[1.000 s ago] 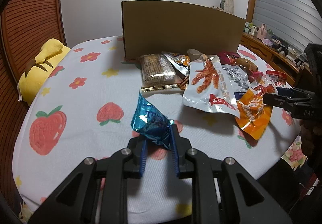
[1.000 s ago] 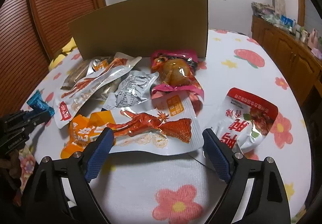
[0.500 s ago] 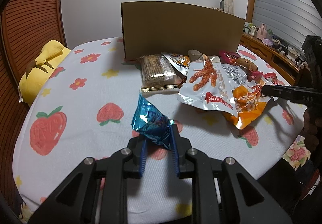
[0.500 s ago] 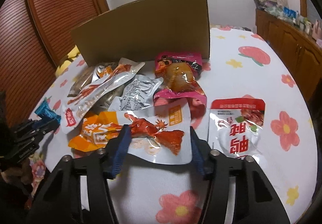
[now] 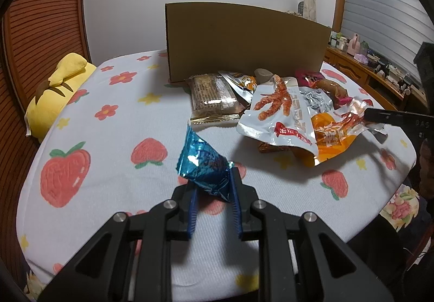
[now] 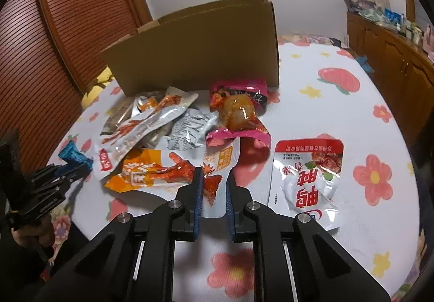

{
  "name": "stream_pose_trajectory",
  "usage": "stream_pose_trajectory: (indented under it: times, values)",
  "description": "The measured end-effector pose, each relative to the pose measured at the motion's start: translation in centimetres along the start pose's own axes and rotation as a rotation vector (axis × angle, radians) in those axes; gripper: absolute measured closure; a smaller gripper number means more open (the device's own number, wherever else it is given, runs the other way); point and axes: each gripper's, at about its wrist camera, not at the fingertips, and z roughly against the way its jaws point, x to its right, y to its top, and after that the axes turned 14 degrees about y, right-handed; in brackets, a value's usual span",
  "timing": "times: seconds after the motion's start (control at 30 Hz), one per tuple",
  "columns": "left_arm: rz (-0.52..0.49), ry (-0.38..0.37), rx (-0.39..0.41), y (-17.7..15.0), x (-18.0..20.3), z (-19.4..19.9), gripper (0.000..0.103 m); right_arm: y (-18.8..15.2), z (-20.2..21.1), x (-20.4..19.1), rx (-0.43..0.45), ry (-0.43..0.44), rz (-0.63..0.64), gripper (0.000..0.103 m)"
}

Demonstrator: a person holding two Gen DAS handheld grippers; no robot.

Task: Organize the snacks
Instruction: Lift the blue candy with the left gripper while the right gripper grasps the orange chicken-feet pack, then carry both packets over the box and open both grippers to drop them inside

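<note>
blue foil snack (image 5: pixel 202 166) was pinched in the left gripper (image 5: pixel 214 194), above the bed (image 5: pixel 81 123). the right gripper (image 6: pixel 214 193) had just been closing and clamped the near edge of the white and orange pouch (image 6: pixel 173 171), which lay against the pile of snacks (image 6: pixel 190 125) before the cardboard box (image 6: pixel 195 52). the grip was thin; lifting could let the slippery pouch slide out, or drag the neighbours off the bed.
</note>
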Motion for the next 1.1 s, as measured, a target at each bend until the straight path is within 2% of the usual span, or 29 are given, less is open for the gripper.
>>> stream_pose_trajectory:
  times: [0.57, 1.1]
  values:
    - [0.042, -0.019, 0.027, 1.4, -1.0, 1.7, 0.085, 4.1, 4.3, -5.7, 0.037, -0.01, 0.215, 0.103]
    - [0.027, -0.054, 0.118, 5.1, -0.3, 5.2, 0.085, 7.2, 6.1, -8.7, 0.06, -0.069, 0.358, 0.103]
